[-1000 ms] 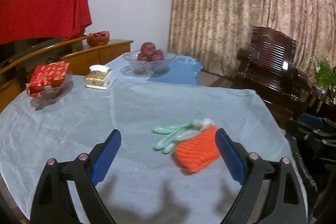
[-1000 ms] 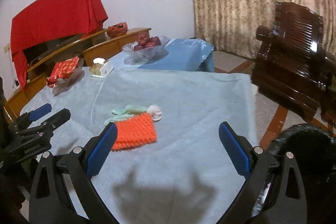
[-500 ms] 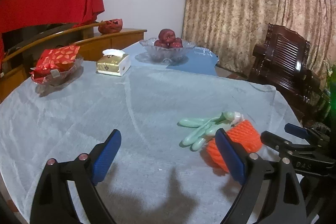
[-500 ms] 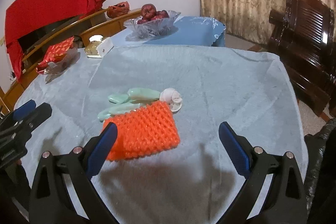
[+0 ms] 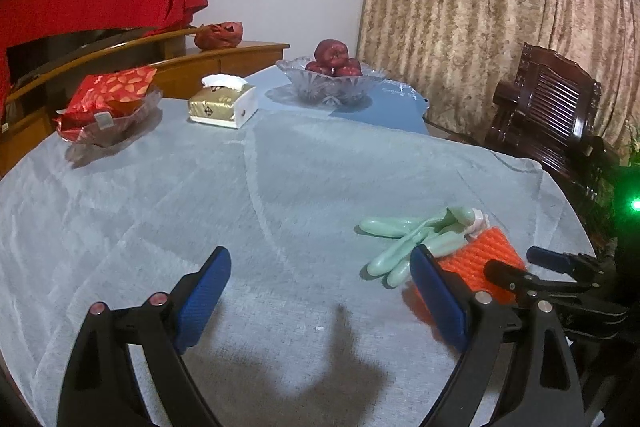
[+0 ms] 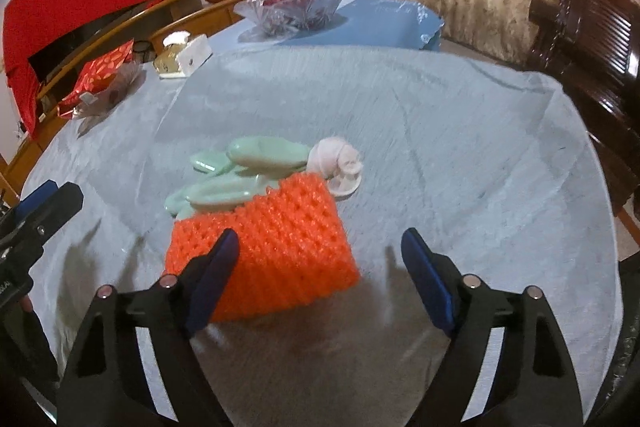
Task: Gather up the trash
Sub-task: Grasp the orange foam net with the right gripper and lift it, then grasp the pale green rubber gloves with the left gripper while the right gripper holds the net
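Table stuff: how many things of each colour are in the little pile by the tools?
Orange: 1, the foam net
Green: 1, the rubber glove
White: 1, the crumpled wad
Total: 3

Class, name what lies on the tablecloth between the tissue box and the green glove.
Nothing: in the left wrist view, only bare tablecloth stretches between the tissue box and the green glove.

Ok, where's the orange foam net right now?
In the right wrist view, the orange foam net lies low and left of centre on the table, touching the green gloves behind it.
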A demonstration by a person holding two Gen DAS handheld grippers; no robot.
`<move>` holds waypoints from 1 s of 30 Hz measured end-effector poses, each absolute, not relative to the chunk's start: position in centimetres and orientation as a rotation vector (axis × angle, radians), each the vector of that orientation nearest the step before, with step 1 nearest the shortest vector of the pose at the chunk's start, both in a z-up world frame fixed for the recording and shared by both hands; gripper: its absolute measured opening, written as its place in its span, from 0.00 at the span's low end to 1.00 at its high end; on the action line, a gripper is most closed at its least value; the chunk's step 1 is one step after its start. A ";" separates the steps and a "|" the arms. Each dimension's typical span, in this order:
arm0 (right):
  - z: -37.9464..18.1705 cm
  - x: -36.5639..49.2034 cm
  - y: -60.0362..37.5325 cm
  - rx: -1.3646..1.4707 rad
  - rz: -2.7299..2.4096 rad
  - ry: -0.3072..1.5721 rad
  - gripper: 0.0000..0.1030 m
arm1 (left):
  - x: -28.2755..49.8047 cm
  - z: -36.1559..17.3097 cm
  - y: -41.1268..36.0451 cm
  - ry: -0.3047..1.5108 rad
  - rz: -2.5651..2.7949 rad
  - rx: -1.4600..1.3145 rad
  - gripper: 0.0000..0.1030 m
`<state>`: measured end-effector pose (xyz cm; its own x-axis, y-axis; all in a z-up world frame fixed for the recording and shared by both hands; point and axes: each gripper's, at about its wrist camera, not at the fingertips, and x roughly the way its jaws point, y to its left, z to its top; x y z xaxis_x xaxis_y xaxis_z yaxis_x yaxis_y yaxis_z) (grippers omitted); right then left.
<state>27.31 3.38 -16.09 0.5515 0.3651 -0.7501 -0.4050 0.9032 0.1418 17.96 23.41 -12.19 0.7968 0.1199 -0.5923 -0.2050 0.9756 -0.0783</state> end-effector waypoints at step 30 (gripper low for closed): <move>-12.6 26.4 -4.5 0.061 0.462 0.838 0.25 | 22.3 -13.2 18.3 0.665 0.084 -0.115 0.87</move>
<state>26.44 -4.52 -12.61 0.5759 0.4181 -0.7025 -0.3705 0.8995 0.2316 22.30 18.33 -13.17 0.7837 0.0410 -0.6198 -0.1146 0.9902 -0.0794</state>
